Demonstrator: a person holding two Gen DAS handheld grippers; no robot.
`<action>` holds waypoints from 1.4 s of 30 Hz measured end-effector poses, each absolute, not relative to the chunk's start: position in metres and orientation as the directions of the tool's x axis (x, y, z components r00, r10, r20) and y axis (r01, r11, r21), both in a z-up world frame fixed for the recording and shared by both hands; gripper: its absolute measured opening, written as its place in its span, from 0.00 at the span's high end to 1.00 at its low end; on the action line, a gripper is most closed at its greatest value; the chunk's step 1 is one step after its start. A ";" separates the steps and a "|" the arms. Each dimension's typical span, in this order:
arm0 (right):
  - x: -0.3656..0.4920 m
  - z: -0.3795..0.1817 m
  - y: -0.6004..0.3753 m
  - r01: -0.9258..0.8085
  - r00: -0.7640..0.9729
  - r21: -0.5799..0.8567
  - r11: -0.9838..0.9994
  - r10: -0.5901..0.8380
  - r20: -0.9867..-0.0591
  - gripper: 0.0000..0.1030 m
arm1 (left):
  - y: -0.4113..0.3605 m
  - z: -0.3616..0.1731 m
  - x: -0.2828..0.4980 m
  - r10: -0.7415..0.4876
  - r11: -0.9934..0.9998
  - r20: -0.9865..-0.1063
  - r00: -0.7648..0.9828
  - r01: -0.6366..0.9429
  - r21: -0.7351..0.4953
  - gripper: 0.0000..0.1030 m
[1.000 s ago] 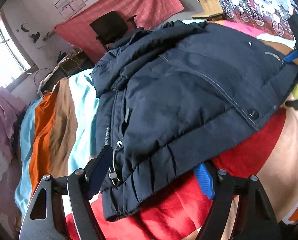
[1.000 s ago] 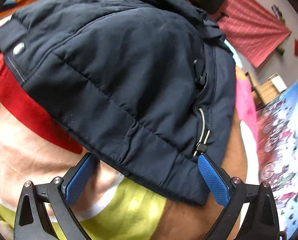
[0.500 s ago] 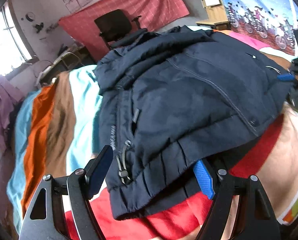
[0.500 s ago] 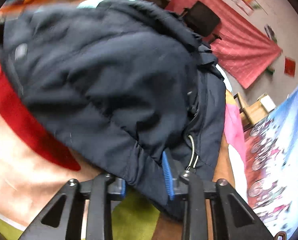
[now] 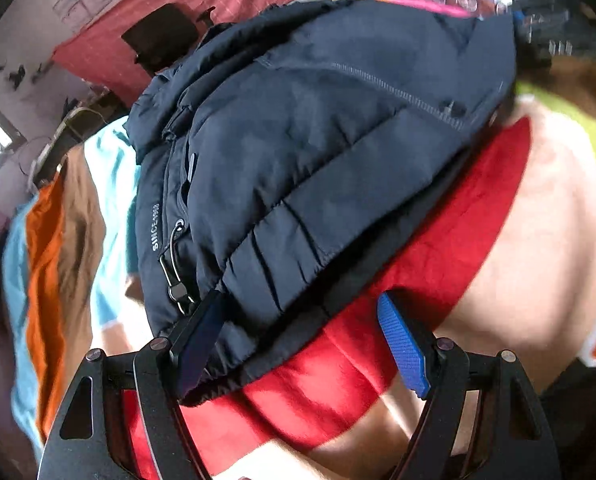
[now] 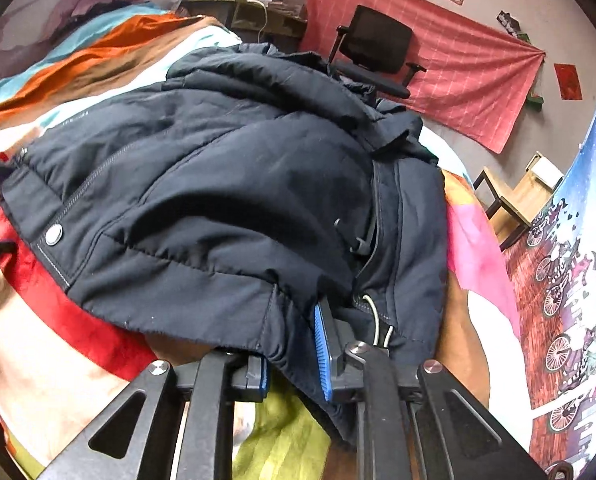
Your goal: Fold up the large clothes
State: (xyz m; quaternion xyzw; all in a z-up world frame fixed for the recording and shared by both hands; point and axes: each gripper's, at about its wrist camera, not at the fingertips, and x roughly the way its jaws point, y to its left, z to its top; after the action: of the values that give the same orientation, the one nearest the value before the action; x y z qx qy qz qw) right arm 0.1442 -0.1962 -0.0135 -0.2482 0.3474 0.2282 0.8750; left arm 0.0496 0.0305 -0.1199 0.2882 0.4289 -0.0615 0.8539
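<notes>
the dark blue jacket (image 6: 218, 184) lies in a thick folded heap on a bed with a striped blanket (image 5: 477, 240) of many colours. the near hem of the jacket faces both claws.

the right claw (image 6: 294, 352) is at the near right corner of the jacket. its jaws are closing and the hem is between them; the blue pads (image 6: 321, 348) press on the cloth from both sides, so it grips the jacket. a cord loop with a toggle (image 6: 379, 328) hangs just beside the right finger.

the left claw (image 5: 301, 344) is at the near left corner. its jaws stand wide apart. the hem lies over the left finger and partly between the two fingers, but the right pad (image 5: 401, 348) is clear of the cloth, above the red stripe. it grips nothing.

an office chair (image 6: 377, 48) stands behind the bed, near a red wall cloth (image 6: 469, 76).
</notes>
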 end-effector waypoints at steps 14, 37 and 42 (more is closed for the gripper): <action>0.141 0.027 -0.205 -0.492 0.735 -0.182 0.851 0.295 -0.611 0.89 | 0.039 -0.106 0.047 0.268 0.780 -0.630 0.729 0.220 0.586 0.91; 0.190 0.125 -0.195 -0.524 0.768 -0.125 0.842 0.404 -0.497 0.94 | 0.063 0.072 0.132 0.175 0.936 -0.535 0.827 0.029 0.351 0.96; 0.252 0.162 -0.184 -0.519 0.762 -0.069 0.852 0.425 -0.488 0.94 | 0.072 0.114 0.185 0.180 0.950 -0.470 0.864 -0.028 0.311 0.97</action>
State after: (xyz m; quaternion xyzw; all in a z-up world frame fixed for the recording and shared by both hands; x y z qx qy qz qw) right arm 0.2522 -0.1843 0.1616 -0.1002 0.2341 0.2529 0.9334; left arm 0.1852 0.0724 0.1141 0.1486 0.2547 0.0546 0.9540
